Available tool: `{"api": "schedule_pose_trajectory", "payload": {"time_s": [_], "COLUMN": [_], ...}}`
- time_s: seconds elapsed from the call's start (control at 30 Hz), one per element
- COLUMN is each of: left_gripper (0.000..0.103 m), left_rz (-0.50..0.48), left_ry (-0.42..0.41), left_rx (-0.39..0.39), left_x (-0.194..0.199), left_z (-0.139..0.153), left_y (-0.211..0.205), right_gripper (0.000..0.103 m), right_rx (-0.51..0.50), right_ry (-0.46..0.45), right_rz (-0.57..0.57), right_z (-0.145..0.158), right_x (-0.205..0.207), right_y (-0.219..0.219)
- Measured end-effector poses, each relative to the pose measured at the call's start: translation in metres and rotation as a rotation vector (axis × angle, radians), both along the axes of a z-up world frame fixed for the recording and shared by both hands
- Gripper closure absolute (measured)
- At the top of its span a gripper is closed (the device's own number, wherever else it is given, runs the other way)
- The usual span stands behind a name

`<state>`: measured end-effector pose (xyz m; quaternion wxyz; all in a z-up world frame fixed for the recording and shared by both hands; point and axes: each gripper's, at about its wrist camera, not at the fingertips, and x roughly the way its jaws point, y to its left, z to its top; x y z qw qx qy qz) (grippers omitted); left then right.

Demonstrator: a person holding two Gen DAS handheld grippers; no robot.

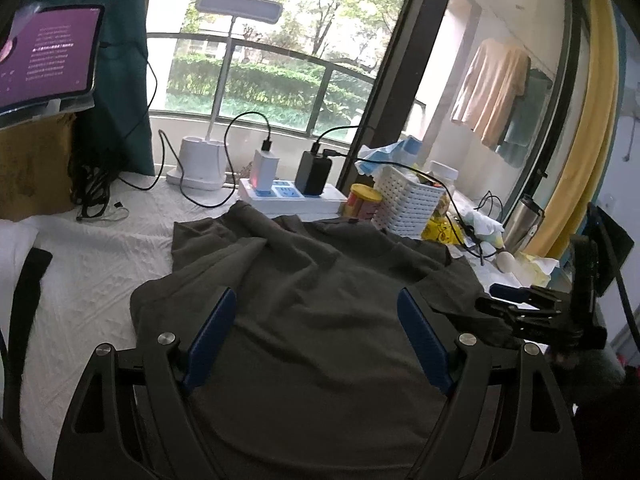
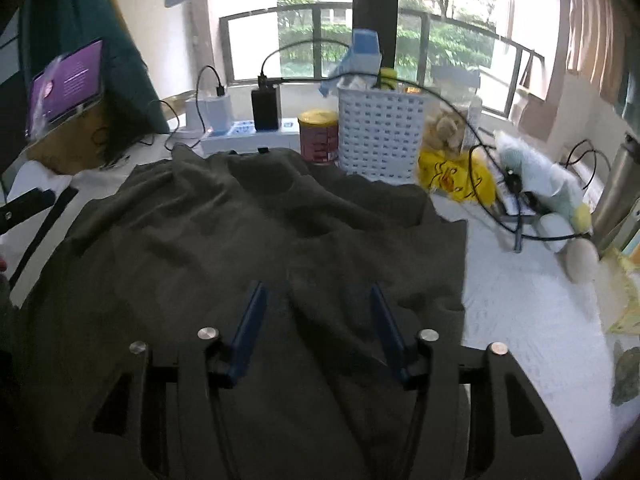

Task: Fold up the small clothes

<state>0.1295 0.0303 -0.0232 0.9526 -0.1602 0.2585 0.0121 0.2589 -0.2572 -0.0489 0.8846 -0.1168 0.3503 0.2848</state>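
Here the dark grey garment [image 1: 320, 300] lies rumpled; both grippers' fingers [image 1: 212, 332] spread, holding nothing.

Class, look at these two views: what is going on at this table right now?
A person is folding a dark olive-grey cloth garment spread, still wrinkled, over a white textured table cover. The left hand-held gripper and the right hand-held gripper both hover above it with jaws open, gripping nothing. A white plastic lattice basket stands behind the garment.
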Motion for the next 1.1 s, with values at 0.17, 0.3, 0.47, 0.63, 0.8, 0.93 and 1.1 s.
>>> {"api": "schedule_pose_trajectory", "payload": {"time_s": [0.17, 0.3, 0.47, 0.63, 0.8, 0.93, 1.1], "left_gripper": [0.018, 0.018, 0.018, 0.018, 0.018, 0.018, 0.018], "left_rz": [-0.031, -0.046, -0.045, -0.027, -0.005, 0.006, 0.008], "left_ry": [0.014, 0.022, 0.030, 0.036, 0.047, 0.056, 0.059], "left_rx": [-0.004, 0.019, 0.043, 0.058, 0.053, 0.051, 0.047], "left_x": [0.002, 0.001, -0.001, -0.007, -0.013, -0.013, -0.004], "left_z": [0.000, 0.003, 0.008, 0.010, 0.007, 0.005, 0.003], "left_y": [-0.018, -0.031, -0.039, -0.036, -0.026, -0.015, -0.006], "right_gripper": [0.048, 0.048, 0.048, 0.047, 0.046, 0.046, 0.046], "right_rx": [0.034, 0.085, 0.089, 0.061, 0.019, 0.036, 0.064], "right_ry": [0.031, 0.110, 0.167, 0.198, 0.202, 0.177, 0.140], "right_rz": [-0.107, -0.120, -0.062, 0.057, 0.109, 0.051, -0.079], "right_z": [-0.009, -0.027, -0.039, -0.044, -0.046, -0.037, -0.024], "right_x": [0.000, -0.007, -0.013, -0.033, -0.049, -0.046, -0.020], "right_y": [-0.045, -0.062, -0.052, -0.031, -0.023, -0.038, -0.065]}}
